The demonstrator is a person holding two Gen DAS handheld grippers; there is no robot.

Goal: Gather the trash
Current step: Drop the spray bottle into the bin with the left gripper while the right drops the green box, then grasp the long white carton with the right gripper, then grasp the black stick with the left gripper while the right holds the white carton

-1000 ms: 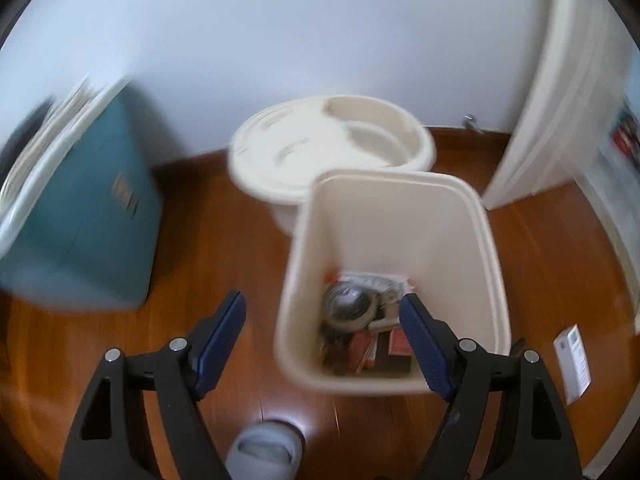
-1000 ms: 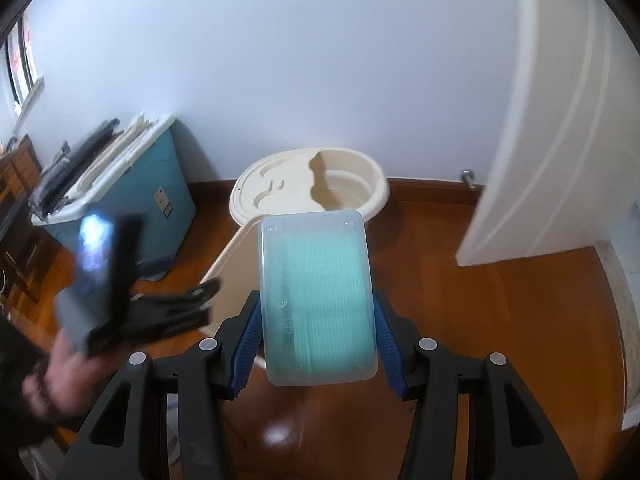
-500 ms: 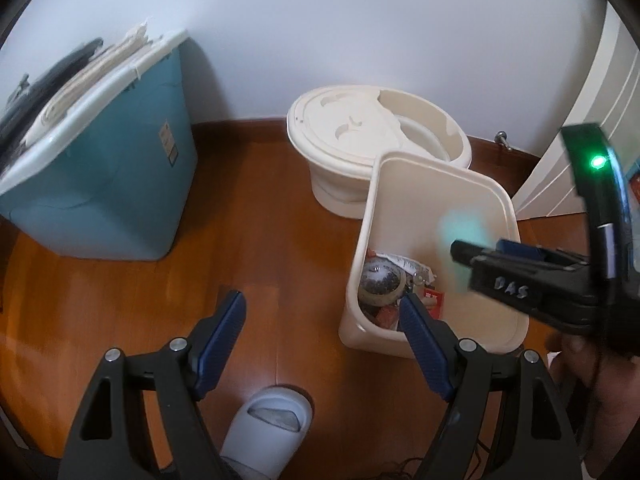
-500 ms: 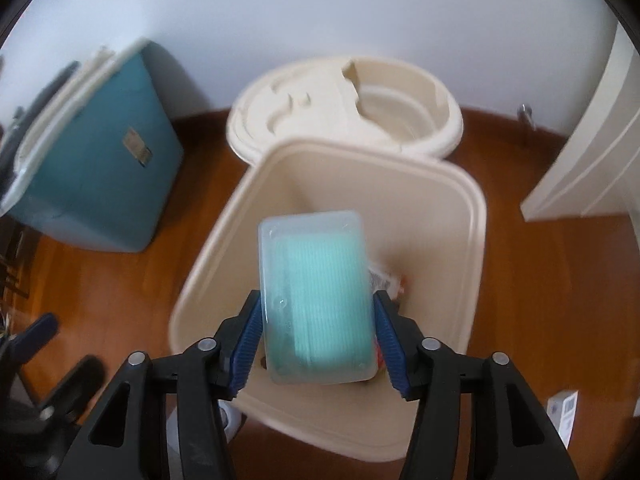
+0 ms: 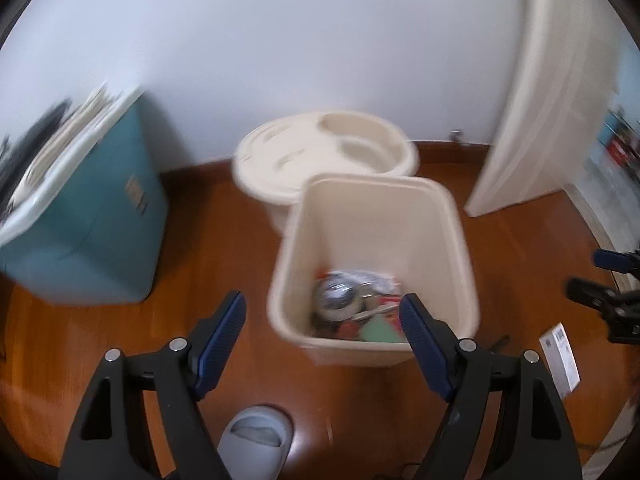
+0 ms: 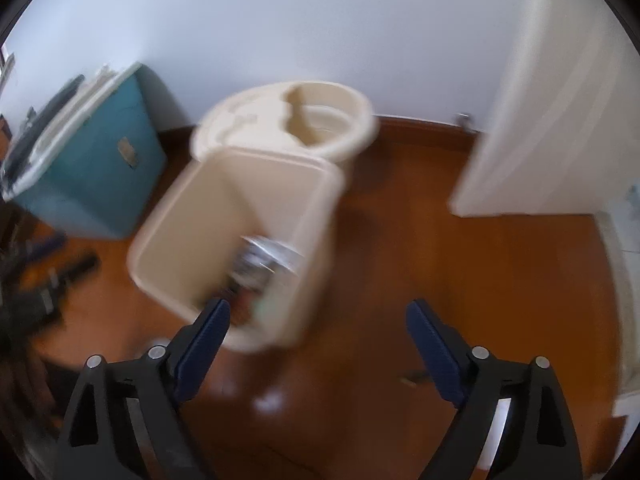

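A cream rectangular bin (image 5: 376, 208) stands on the wooden floor holding several pieces of trash, among them a crumpled foil piece (image 5: 338, 294). The clear box with green wipes (image 5: 378, 330) lies inside at the near wall. My left gripper (image 5: 322, 320) hangs open above the bin's near edge with nothing between its fingers. In the right wrist view the same bin (image 6: 224, 216) sits left of centre, blurred. My right gripper (image 6: 318, 318) is to the bin's right over bare floor, its jaws opening wide and empty. The right gripper (image 5: 608, 280) also shows at the left wrist view's right edge.
A round cream lidded bucket (image 5: 324, 160) stands behind the bin. A teal storage box (image 5: 84, 220) with items stacked on it is at the left. A white door (image 5: 540, 120) stands at the right. A grey slipper (image 5: 256, 440) and a white paper slip (image 5: 560, 356) lie on the floor.
My right gripper let go of the wipes box, which now lies in the bin. That gripper has swung right, away from the bin, its jaws now wide. The left view shifted sideways.
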